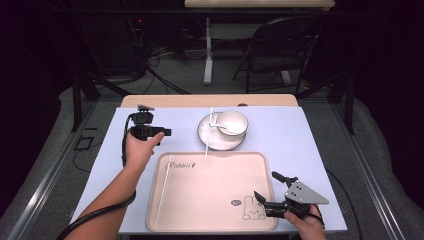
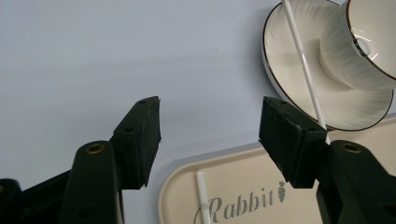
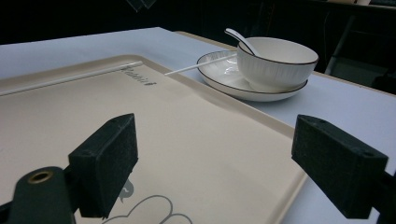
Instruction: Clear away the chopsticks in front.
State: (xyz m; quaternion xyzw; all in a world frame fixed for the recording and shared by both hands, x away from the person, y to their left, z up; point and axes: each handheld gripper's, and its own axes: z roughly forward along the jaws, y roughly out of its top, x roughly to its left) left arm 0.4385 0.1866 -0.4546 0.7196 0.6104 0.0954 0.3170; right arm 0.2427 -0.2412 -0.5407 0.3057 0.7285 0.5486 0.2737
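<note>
Both grippers are wide open, holding nothing. Left gripper [image 2: 210,135] has the second chopstick [image 2: 306,70] just past its right-hand jaw, leaning on the plate [image 2: 289,70]. It's thin, stiff and probably slippery, so I'd pinch mid-shaft.

left gripper [image 1: 165,132]: black, cable trailing, brass-ringed screw holes
right gripper [image 1: 265,192]: black, grey three-cornered plate with dark screw holes
forearms: bare

Tray [image 1: 215,210] mid open; chopstick [image 1: 207,135] overhangs plate [image 1: 206,135], blocks path btwn.
</note>
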